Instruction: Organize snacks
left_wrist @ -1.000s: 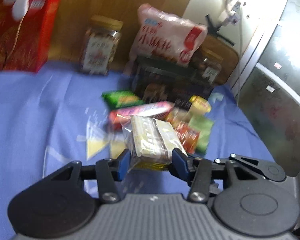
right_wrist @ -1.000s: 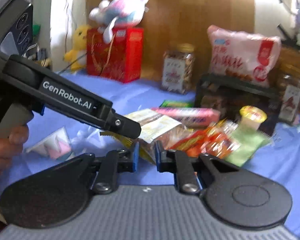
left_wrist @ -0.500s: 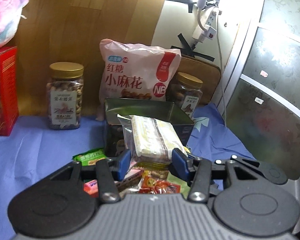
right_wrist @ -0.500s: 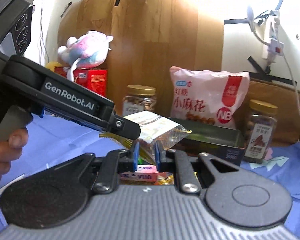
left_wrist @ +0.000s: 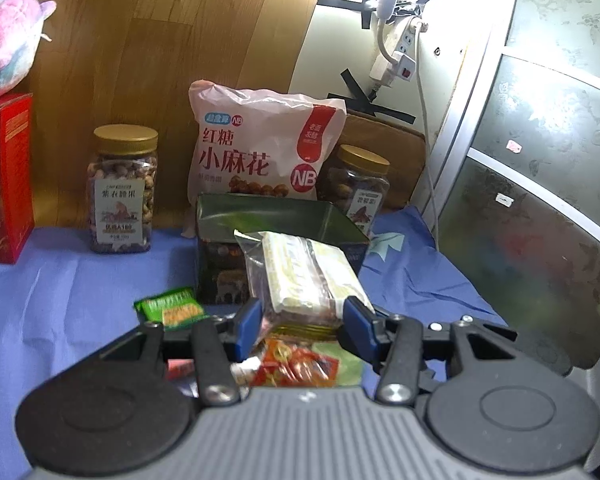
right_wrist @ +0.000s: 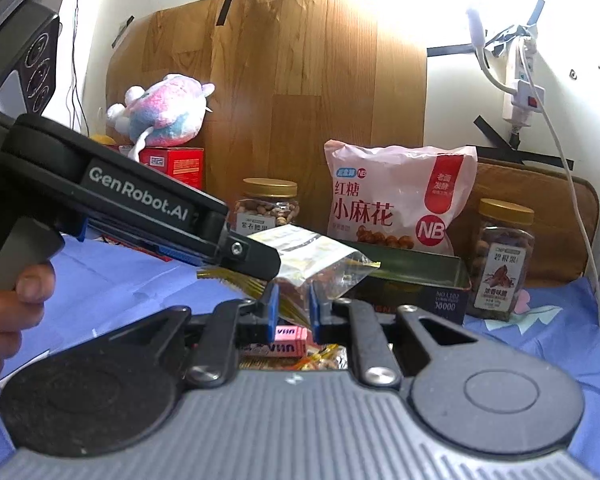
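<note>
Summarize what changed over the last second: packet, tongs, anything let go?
Both tongs carried the clear-wrapped snack packet up off the snack pile and toward the open green tin; the views tipped up from the blue cloth to the wall. Nothing was taken or released. Unchanged: left tongs clamp the packet's body, right tongs pinch its edge; jars, pink bag and tin stand as before.

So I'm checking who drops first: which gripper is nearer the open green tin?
Hard to separate: both grip one clear snack packet held just in front of the green tin. The left gripper clamps its body; the right gripper pinches its end.
</note>
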Motion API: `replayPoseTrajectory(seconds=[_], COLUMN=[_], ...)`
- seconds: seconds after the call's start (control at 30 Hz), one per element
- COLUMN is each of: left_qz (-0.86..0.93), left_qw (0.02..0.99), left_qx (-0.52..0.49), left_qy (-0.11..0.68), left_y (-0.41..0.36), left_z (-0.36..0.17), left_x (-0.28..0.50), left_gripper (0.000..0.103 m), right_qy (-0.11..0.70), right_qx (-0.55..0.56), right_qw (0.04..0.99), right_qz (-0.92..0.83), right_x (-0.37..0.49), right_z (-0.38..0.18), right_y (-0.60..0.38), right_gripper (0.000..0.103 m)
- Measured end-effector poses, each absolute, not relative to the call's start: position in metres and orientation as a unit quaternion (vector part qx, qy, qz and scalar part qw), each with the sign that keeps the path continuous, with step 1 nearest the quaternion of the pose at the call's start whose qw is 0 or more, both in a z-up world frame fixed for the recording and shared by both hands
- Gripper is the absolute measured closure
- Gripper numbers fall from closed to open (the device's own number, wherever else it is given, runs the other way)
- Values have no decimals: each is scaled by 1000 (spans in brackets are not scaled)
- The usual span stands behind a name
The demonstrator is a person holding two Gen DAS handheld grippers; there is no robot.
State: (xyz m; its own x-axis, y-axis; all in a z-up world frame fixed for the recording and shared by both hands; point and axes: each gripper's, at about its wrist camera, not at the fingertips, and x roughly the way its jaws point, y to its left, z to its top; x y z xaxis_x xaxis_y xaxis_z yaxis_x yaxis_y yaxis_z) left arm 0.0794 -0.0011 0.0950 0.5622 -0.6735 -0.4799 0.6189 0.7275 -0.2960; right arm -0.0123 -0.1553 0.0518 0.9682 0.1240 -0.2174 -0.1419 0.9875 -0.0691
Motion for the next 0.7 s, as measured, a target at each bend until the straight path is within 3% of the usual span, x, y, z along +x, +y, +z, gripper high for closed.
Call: replayPoseTrajectory(seconds=[0.7], left_qz=[-315], left_qw=[890], left_qx=[27], left_qy=[330], left_y=[-36], left_z=[72], left_x=[-11], left_gripper=[58], right_qy=[147], right_qx=[-8], right_qw=[988], right_qz=[52], right_x=[-91], right_z=[15], right_y=[-162], right_gripper=[88])
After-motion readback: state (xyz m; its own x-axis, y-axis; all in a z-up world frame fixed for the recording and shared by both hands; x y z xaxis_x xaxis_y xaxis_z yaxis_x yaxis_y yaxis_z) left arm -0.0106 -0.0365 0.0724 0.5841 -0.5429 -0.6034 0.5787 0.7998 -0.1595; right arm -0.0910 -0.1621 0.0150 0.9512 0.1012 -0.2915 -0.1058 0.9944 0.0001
